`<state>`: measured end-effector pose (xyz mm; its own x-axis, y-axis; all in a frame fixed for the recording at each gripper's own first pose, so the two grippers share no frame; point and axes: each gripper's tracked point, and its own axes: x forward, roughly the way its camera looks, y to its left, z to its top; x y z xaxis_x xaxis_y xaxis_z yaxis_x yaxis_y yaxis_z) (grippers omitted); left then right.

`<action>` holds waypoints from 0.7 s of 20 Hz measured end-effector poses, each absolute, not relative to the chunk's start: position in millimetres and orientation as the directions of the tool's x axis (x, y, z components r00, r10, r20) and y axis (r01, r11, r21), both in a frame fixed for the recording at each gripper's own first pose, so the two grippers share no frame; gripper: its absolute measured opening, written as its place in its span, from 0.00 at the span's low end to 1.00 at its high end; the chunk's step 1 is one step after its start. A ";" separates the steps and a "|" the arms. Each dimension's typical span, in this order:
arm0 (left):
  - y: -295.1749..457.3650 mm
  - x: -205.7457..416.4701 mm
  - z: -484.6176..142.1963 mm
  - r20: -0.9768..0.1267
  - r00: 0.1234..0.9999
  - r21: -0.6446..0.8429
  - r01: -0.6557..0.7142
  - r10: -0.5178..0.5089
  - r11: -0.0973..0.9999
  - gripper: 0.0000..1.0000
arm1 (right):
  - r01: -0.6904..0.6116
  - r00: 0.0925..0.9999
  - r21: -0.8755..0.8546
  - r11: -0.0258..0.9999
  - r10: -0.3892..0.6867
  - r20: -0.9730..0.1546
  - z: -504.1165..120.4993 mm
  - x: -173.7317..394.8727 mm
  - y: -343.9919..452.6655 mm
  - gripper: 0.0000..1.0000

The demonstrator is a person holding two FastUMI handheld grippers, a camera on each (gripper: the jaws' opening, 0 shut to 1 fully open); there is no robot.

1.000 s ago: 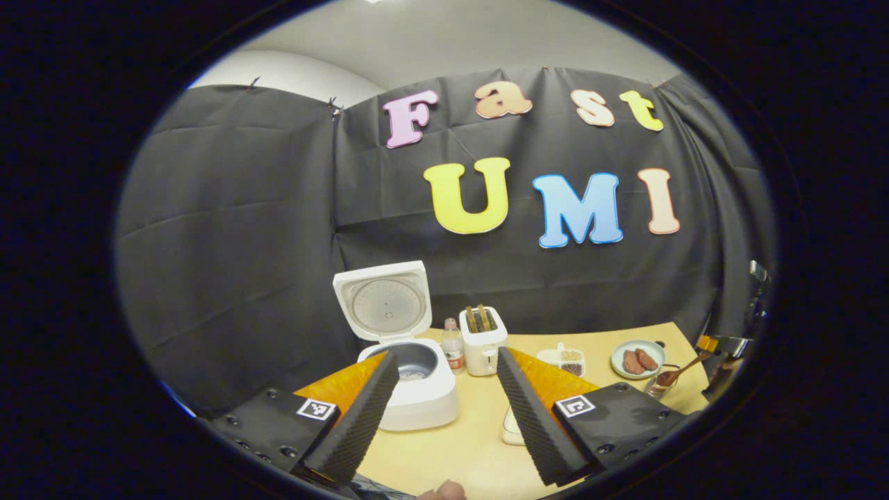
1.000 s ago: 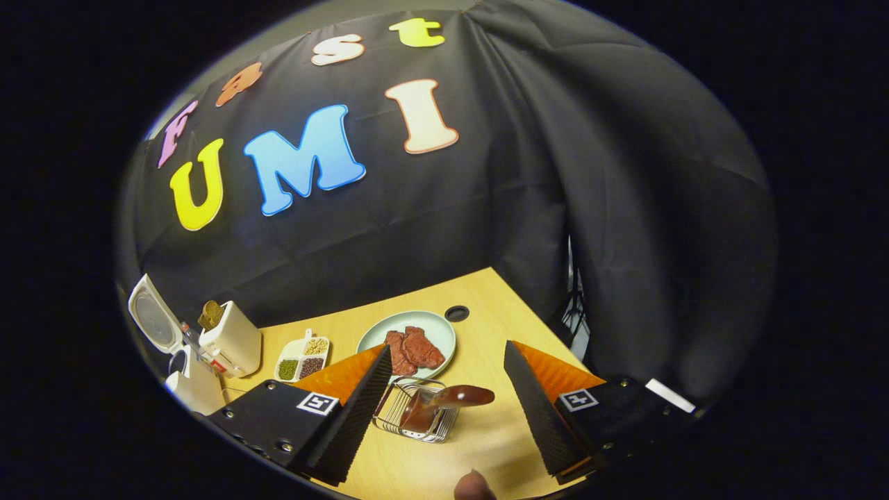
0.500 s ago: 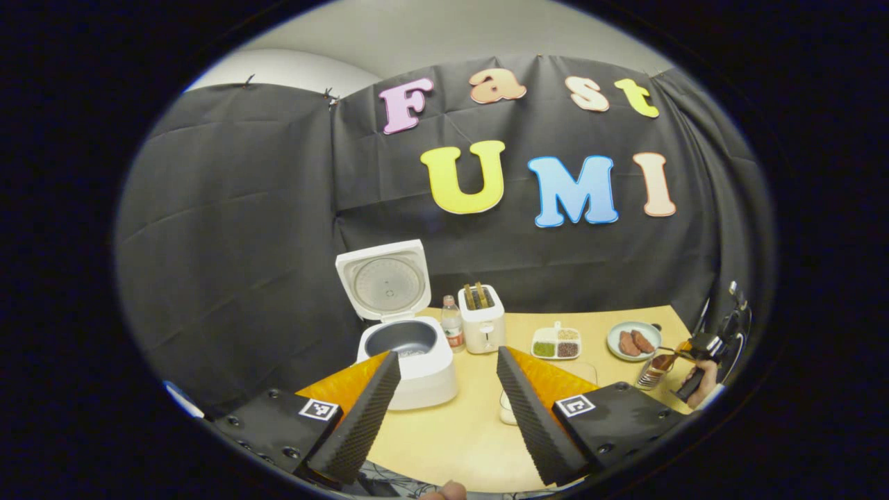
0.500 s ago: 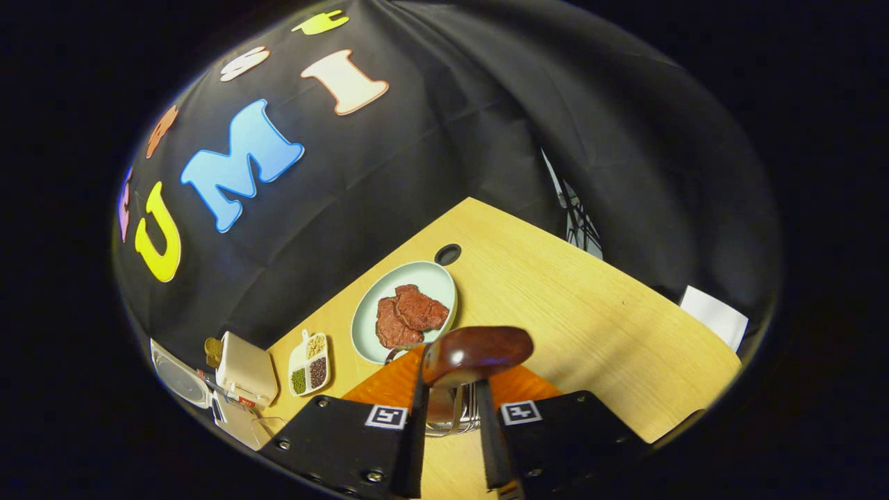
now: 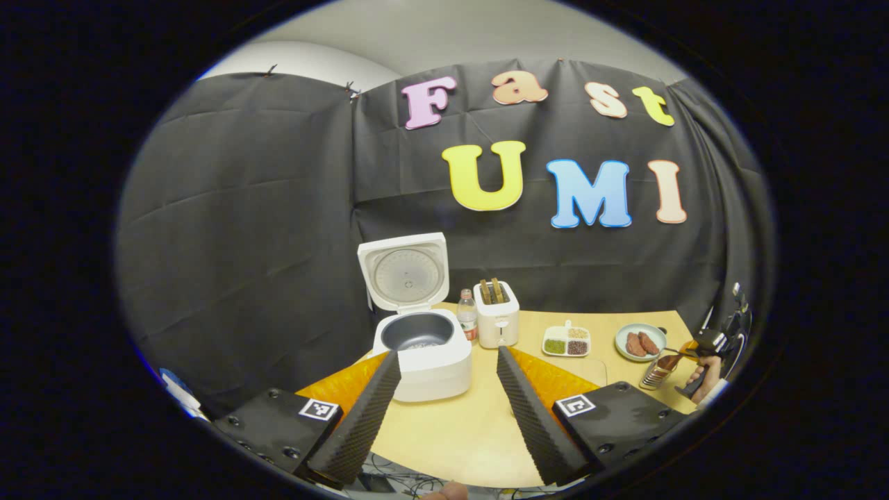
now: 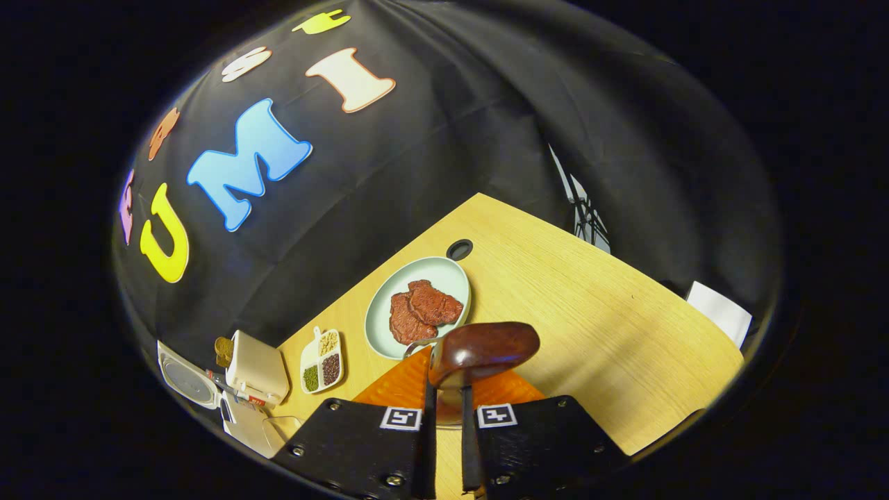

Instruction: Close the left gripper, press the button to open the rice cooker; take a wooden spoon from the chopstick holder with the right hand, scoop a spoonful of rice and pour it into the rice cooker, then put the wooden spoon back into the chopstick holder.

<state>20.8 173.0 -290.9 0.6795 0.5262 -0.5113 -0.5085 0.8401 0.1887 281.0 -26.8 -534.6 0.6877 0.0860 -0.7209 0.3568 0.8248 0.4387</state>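
Rice cooker [image 5: 424, 347] stands lid up on the surface [image 5: 458, 430]; button step done. My left tool [image 5: 444, 399] hangs spread wide, holding nothing. My right tool [image 6: 444, 410] is clamped narrow on the wooden spoon [image 6: 483, 347], at the chopstick holder [image 5: 656, 373] near the plate [image 6: 389, 312]. Judging: lifting out, scooping, pouring, return all remain.

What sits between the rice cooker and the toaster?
In the left gripper view, a small bottle stands between the rice cooker and the toaster, close beside both; whether they touch is unclear.
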 end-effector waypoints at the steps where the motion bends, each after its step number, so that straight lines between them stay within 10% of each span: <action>1: 177.9 18.3 -287.3 -0.502 0.684 0.180 -0.515 0.529 0.838 1.00 | 0.338 0.700 0.428 0.838 0.080 -0.709 -521.4 280.7 -27.8 0.15; 14: 284.0 -44.7 -263.4 -0.407 0.763 -0.033 -0.561 0.502 0.827 0.94 | 0.006 0.776 0.421 0.907 0.261 -0.574 -349.1 249.1 134.6 0.15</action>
